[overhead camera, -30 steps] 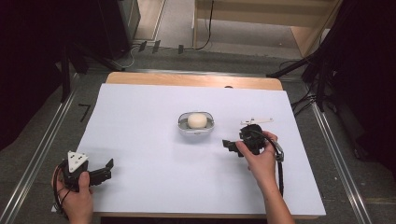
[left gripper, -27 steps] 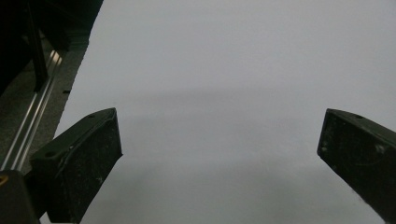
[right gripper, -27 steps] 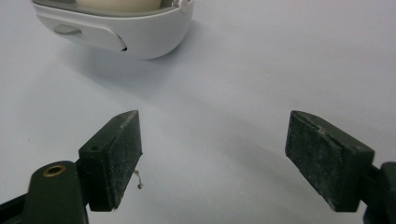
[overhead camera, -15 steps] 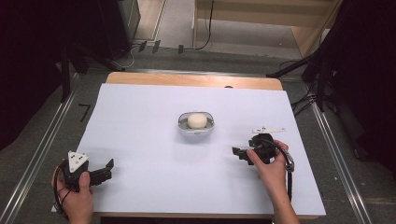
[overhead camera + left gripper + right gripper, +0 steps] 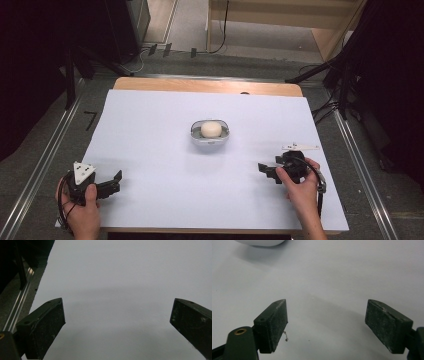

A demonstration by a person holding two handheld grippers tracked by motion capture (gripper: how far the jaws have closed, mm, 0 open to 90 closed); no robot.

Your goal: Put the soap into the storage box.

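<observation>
Both my claws gape empty, left claw (image 5: 116, 182) and right claw (image 5: 265, 171) well apart from the central bowl (image 5: 210, 134) holding its pale ball (image 5: 211, 129) on a bare worktop (image 5: 150, 130).

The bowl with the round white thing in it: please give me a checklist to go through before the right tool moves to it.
1. Right tool open: ok, its jaws stand wide apart in the right gripper view.
2. Right tool empty: ok, bare sheet between its jaws.
3. Path to the bowl: ok, the white sheet between them is bare.
4. Bowl upright, away from the edges: ok, near the middle of the sheet.
5. White ball resting inside the bowl: ok.
6. Left tool out of the way: ok, open and empty at the near left corner.
7. Whether the ball is soft or hard: cannot tell.
</observation>
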